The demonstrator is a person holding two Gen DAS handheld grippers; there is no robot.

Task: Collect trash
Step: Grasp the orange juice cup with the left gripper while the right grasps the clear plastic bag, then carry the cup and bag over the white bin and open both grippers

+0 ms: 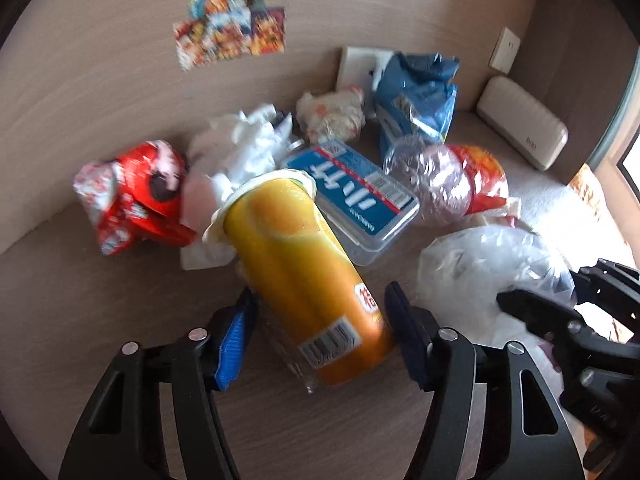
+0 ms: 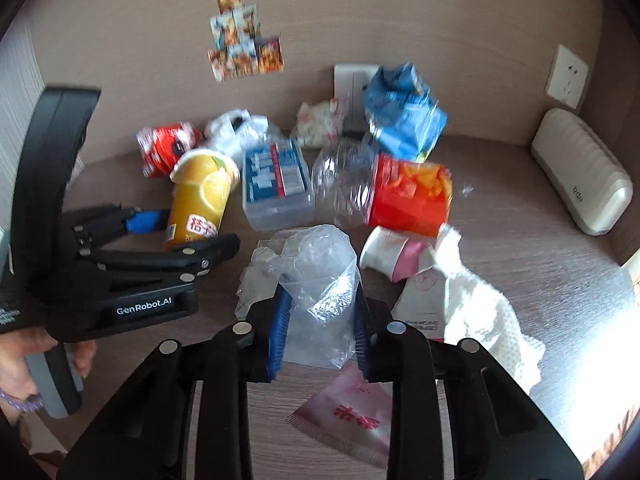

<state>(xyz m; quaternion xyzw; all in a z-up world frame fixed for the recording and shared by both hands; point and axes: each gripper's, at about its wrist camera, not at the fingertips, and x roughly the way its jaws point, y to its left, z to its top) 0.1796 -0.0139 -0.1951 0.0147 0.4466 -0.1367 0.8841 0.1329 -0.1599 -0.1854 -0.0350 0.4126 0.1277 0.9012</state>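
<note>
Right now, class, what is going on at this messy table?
A person with a handheld gripper in each hand is collecting trash from a table. The left gripper is clamped on a yellow cup lying on its side. The right gripper pinches a crumpled clear plastic bag. Wrappers, a clear bottle and tissues lie around them.

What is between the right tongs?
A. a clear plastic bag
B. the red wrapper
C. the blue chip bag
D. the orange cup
A: the right wrist view shows the right tongs squeezing a crinkly clear plastic bag; the orange cup sits between the left tongs.
</note>
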